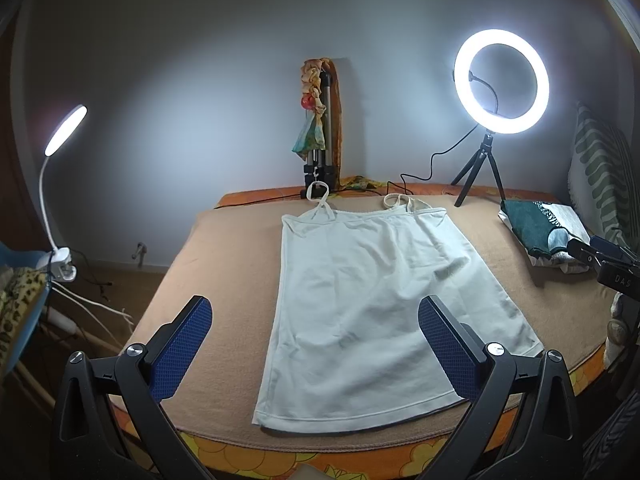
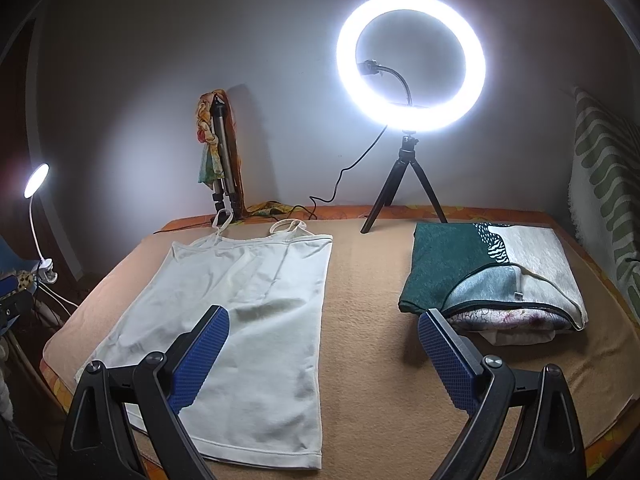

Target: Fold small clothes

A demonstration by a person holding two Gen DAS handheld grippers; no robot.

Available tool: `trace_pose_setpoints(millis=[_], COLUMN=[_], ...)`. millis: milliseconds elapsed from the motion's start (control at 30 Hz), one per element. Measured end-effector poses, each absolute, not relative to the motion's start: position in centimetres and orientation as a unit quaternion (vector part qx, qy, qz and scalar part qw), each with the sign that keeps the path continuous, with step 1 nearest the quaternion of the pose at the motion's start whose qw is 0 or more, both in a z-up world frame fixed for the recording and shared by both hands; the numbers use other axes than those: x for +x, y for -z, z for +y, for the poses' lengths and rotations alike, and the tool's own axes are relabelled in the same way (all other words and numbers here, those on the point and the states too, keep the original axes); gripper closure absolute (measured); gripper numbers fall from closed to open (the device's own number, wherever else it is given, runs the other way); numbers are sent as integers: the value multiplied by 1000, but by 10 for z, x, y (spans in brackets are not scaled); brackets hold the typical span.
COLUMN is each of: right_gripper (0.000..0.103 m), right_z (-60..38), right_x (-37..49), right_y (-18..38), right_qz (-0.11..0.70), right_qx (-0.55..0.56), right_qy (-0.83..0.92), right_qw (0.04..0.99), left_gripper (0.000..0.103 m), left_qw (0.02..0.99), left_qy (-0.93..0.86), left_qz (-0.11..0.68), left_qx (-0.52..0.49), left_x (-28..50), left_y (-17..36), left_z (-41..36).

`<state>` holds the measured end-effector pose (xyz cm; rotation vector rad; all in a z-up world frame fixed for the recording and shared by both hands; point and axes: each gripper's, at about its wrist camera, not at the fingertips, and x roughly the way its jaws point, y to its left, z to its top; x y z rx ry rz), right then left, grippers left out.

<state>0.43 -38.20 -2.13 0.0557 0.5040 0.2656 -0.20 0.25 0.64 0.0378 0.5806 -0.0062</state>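
Lying flat and fully spread on the tan blanket [image 1: 224,264], the white camisole [image 1: 372,304] sits with its hem toward the near edge and its two thin straps [image 1: 320,200] pointing to the far wall, laid out so, by my reading, that folding can begin. Item: pale cotton-like knit, stitched hem, soft wrinkles across the middle, no fold yet made. Left gripper [image 1: 316,344]: released, jaws wide, poised above the camisole's hem and holding nothing. Right gripper [image 2: 324,356]: likewise released and empty, one blue pad over the camisole's right half, the other past its right edge over bare blanket. Right of the camisole and well apart: a stack of folded clothes [image 2: 492,276], probably finished pieces. Behind the camisole: a lit ring light [image 2: 412,64] on a small tripod, presumably for illumination.
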Motion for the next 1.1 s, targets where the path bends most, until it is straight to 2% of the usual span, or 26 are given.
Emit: trace_pose_setpoints(millis=[1100], right_gripper=[6], right_z=[-381], right_x=[4], right_y=[23], right_qz=[245], right_qx=[25], right_qy=[-130], right_qw=[960], left_gripper=[0], left_qw=[959], left_qy=[2], left_qz=[283], left_qx=[19], left_x=[-3], left_y=[-8], left_z=[2])
